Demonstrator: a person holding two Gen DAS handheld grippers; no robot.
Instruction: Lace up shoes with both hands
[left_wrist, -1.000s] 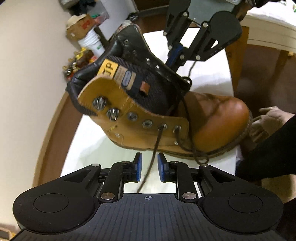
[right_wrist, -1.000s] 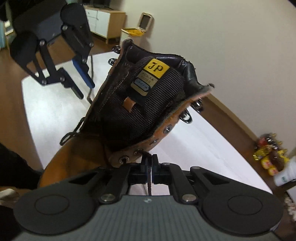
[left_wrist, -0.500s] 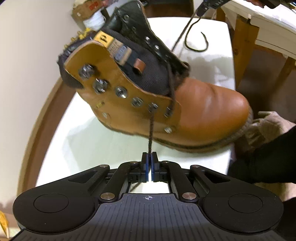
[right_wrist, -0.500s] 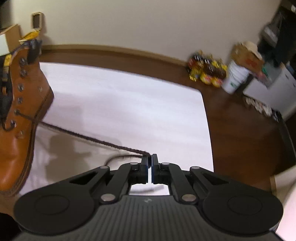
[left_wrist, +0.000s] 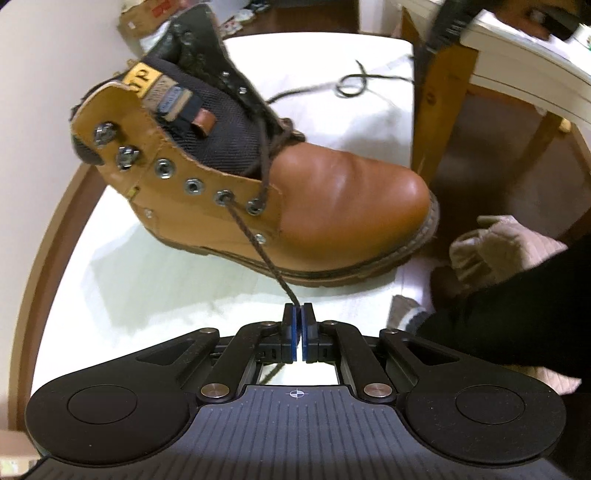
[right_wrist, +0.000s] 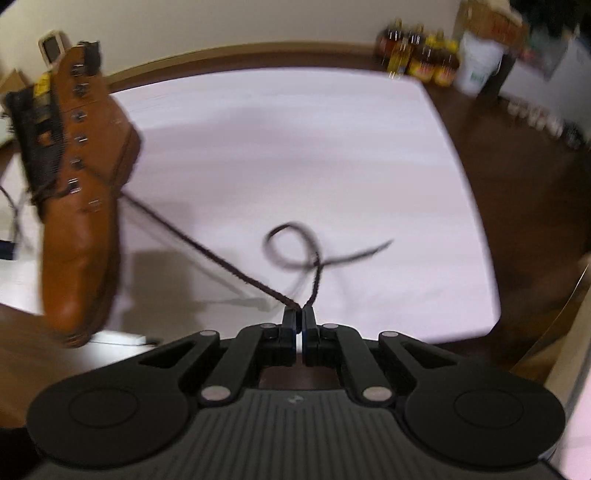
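Here the left gripper (left_wrist: 297, 314) points steeply down at the white table (left_wrist: 147, 288), its blue pads pressed together on a dark brown lace (left_wrist: 258, 236). That strand runs taut up from the pads to an eyelet on the near flap of the tan boot (left_wrist: 332, 206), second from the bottom of the row. The boot stands on its sole near the middle of the table in this view, its toe toward the table's right edge and its cuff toward the far left corner. A gloved hand (left_wrist: 495, 247) rests just beside the toe, with a black sleeve (left_wrist: 517, 306) over the wrist.

In the right wrist view, which is smeared with motion blur, the right gripper (right_wrist: 299, 314) is also tipped sharply downward and clenched on the other end of the lace (right_wrist: 207, 251). From its fingertips one stretch runs tight across the table (right_wrist: 295, 147) to the boot (right_wrist: 81, 236) at the left edge, where it meets the lower eyelets; exactly which one cannot be told through the blur. The free tail curls into a loose loop (right_wrist: 291, 247) just beyond the fingertips and ends in a tip pointing right. Bottles (right_wrist: 417, 55) and a white bucket (right_wrist: 476, 66) stand on the floor past the table's far right corner.
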